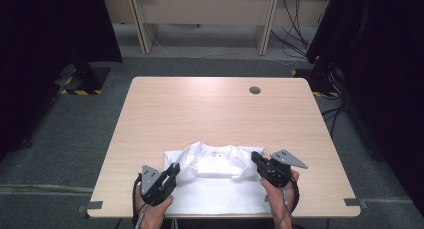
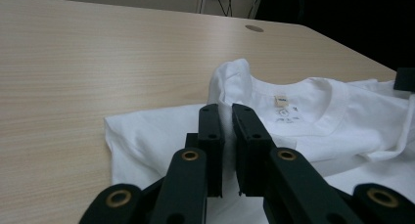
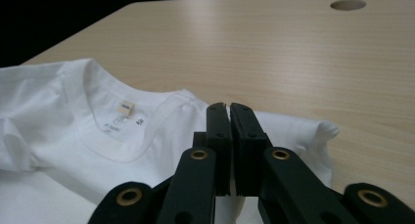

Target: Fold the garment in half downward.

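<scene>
A white cotton T-shirt (image 1: 220, 181) lies flat on the near edge of a pale wooden table (image 1: 210, 109), its round collar turned away from the person and a small cream neck label (image 2: 280, 101) showing inside the neckline. Two black two-jaw claws sit at its shoulders, one on each side of the collar.

The left gripper (image 1: 173, 171), held in the person's left hand (image 1: 152, 206), rests at the shirt's left shoulder. In the left gripper view its jaws stand nearly together with a thin ridge of white cloth rising between them, so this claw is clenched on a fold of the shirt. The collar and its label lie just beyond and to the right of the jaw tips; bare tabletop spreads to their left.

The right gripper (image 1: 257, 158), in the person's right hand (image 1: 281, 191), rests at the opposite shoulder. In the right gripper view its jaws are pressed tight against each other above the cloth; whether any fabric is pinched between them cannot be told. The collar and label lie to the left of these jaws, a bunched sleeve end (image 3: 324, 131) lies just to their right, and a round cable hole (image 3: 348, 5) sits in the table far ahead.

A grey three-cornered plate (image 1: 288, 159) tops the right claw.
</scene>
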